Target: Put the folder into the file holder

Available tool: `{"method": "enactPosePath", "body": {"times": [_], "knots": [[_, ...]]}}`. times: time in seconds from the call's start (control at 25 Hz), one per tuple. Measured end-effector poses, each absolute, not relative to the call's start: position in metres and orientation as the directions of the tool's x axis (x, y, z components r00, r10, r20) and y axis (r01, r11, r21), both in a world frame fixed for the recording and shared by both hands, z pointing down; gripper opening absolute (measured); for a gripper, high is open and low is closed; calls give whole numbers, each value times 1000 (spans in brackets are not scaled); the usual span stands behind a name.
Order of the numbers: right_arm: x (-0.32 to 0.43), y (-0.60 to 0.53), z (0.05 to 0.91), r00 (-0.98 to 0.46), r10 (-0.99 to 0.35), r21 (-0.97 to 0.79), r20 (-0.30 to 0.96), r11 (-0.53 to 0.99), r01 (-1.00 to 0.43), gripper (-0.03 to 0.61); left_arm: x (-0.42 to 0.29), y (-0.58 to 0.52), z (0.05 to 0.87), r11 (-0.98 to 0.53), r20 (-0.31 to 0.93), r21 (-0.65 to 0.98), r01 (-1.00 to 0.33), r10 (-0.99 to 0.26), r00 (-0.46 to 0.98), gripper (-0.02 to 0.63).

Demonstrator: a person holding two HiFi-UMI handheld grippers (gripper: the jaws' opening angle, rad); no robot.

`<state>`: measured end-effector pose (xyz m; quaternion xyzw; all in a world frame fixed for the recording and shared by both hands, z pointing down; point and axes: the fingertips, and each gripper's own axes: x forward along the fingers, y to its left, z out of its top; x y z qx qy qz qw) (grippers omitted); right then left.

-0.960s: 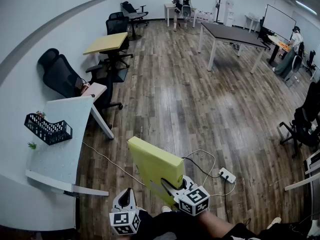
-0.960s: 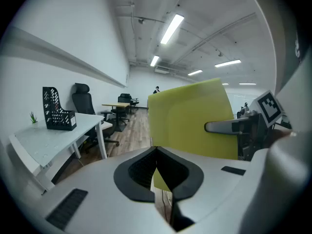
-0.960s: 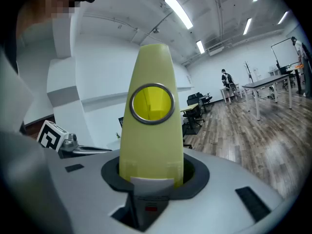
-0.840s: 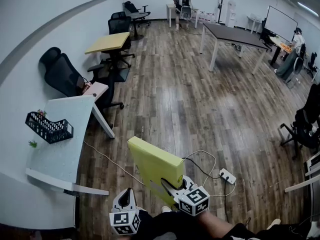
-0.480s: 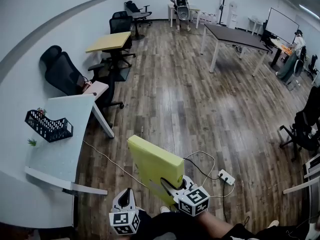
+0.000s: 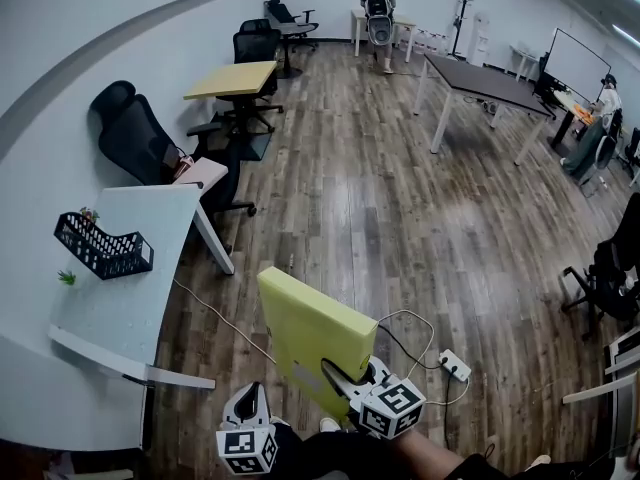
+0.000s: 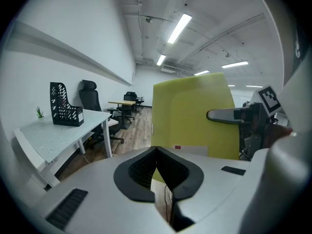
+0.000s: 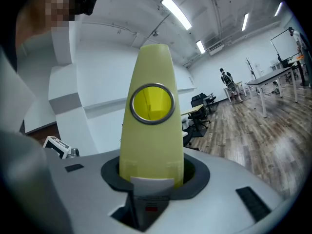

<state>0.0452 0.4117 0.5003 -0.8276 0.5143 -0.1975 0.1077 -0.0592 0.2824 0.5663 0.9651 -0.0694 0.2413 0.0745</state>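
I am in the carrying step. My right tongs (image 6: 345, 380) are clenched on the lower end of the yellow folder (image 6: 312, 333), which I hold up in the air over the wooden floor (image 6: 400, 198), tilted away from me. It is well apart from the black file holder (image 6: 103, 247), which stands on the white surface (image 6: 125, 313) off to my left. My left tongs (image 6: 252, 398) hang low beside the folder with their jaws pressed together on nothing. As I judge it, the next move calls for walking left to the surface, turning the folder so a narrow edge lines up with the holder's open top, and lowering it in. The left tongs may be needed to steady the light holder so it does not slide. The head view alone shows the whole gap I must cross, and the power strip (image 6: 454, 365) with its cable on the floor near my feet. The right gripper view shows what it cannot: the folder's spine seated squarely between the jaws, with its metal-rimmed finger hole (image 8: 151, 104) above them. That view misses the holder entirely. The left gripper view shows the holder from the side, upright, tall back to the left, with a small plant (image 7: 39, 112) just beside it.
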Motion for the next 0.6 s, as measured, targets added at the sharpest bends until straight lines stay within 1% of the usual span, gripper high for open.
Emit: {"method": "enactPosePath", "body": {"times": [0.36, 0.6], "knots": [[57, 325, 487, 335, -920, -375, 202, -389, -842, 150, -60, 204, 561, -961, 472, 131, -242, -154, 868, 9], [59, 254, 470, 297, -934, -346, 196, -350, -871, 150, -56, 138, 545, -951, 438, 147, -270, -182, 880, 9]]}}
